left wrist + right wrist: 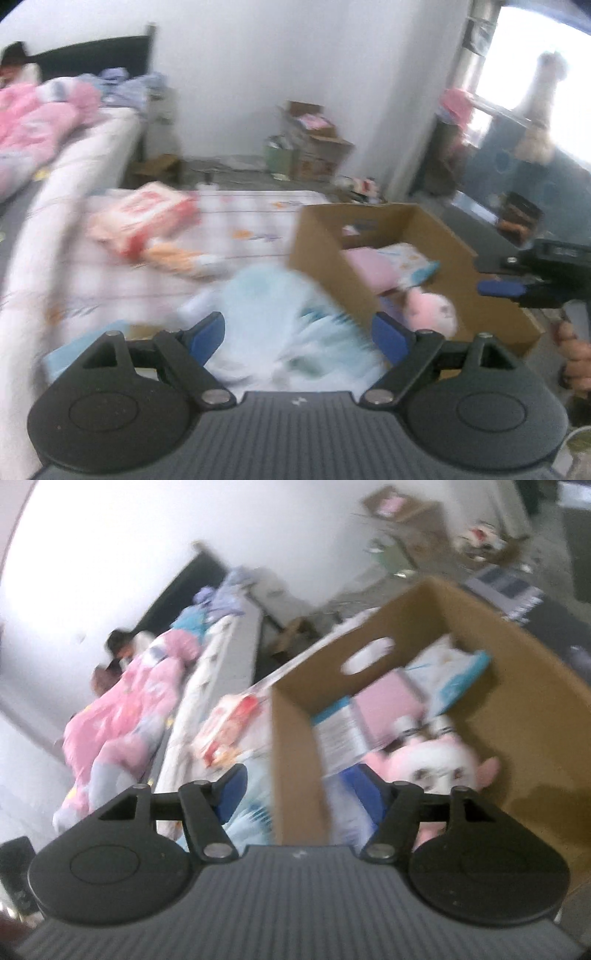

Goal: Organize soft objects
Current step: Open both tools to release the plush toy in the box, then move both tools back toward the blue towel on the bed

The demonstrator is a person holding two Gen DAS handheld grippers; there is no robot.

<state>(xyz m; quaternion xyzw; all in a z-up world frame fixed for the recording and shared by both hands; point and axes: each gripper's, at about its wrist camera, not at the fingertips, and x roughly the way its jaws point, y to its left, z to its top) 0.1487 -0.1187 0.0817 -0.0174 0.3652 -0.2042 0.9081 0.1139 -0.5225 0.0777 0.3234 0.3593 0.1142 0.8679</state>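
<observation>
Open brown cardboard box already held a pink plush toy and soft packs; a red-and-white pack and a pale blue pack remained on the bed; left hand-held gripper wide and empty, right hand-held gripper part-open, straddling the box wall.

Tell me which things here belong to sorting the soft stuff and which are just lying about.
Part of the job:
- cardboard box
- pink plush toy in the box
- light blue soft pack beside the box
- red and white pack on the bed
- left tool, open
- right tool, open

Just lying about:
- pink quilt
- boxes by the wall
</observation>
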